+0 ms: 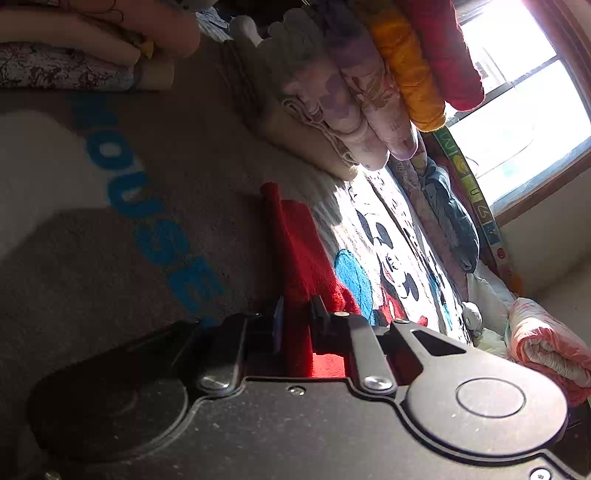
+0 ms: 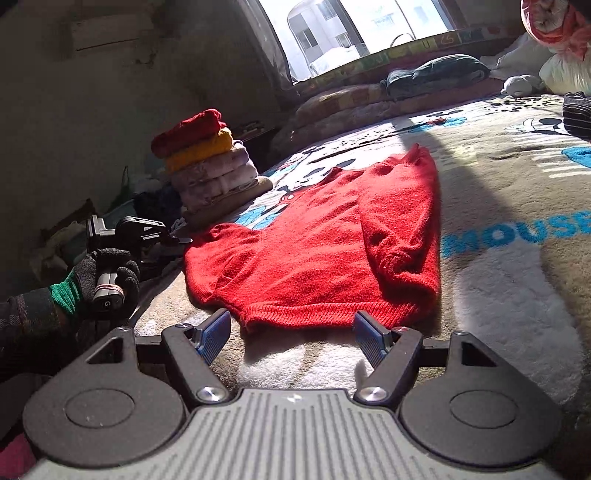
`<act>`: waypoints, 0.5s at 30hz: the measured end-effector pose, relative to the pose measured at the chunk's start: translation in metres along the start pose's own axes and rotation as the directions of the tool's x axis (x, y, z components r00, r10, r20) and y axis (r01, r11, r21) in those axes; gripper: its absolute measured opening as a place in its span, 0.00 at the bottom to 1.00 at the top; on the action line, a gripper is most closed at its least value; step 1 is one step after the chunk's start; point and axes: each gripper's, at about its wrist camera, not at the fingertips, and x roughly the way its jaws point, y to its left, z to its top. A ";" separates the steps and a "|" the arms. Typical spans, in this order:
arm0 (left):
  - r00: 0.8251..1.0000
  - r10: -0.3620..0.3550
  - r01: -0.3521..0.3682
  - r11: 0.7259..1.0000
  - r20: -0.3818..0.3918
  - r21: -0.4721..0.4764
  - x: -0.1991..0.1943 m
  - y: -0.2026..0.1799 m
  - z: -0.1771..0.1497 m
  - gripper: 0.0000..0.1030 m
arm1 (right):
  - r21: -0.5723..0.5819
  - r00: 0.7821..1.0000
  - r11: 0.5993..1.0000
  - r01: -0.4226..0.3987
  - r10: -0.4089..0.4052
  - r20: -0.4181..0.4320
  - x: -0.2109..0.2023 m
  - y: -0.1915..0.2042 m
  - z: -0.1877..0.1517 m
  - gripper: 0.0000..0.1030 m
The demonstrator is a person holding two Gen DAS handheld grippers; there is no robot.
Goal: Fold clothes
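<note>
The left gripper (image 1: 297, 317) has its jaws closed narrow on a fold of the red sweater (image 1: 295, 251), the knit pinched between the pads and running away from them in a raised ridge. The right gripper (image 2: 291, 332) hovers with its blue-padded fingers (image 2: 214, 334) spread wide, not touching anything, just short of the sweater's ribbed hem (image 2: 314, 314).

The red sweater (image 2: 325, 240) lies mostly flat on the plush cartoon blanket (image 2: 517, 295), its right sleeve folded inward across the body; its left edge is taken up at the left gripper (image 2: 173, 238), which a gloved hand (image 2: 107, 280) holds at the blanket's left side.

Bare blanket lies between the hem and the right gripper, and a broad stretch with blue lettering (image 2: 517, 232) is free to the sweater's right. Beyond the sweater's left shoulder stands a stack of folded clothes (image 2: 210, 166), near but apart from it. In the left wrist view another folded pile (image 1: 85, 48) sits at the blanket's far corner. Bedding and a dark bundle (image 2: 439, 74) line the edge beneath the window (image 2: 354, 29).
</note>
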 end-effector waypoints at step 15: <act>0.997 -0.055 0.074 0.809 -0.050 0.583 0.003 -0.123 -0.075 0.03 | 0.055 0.998 0.997 -0.056 0.054 0.044 -0.006 -0.007 0.005 0.70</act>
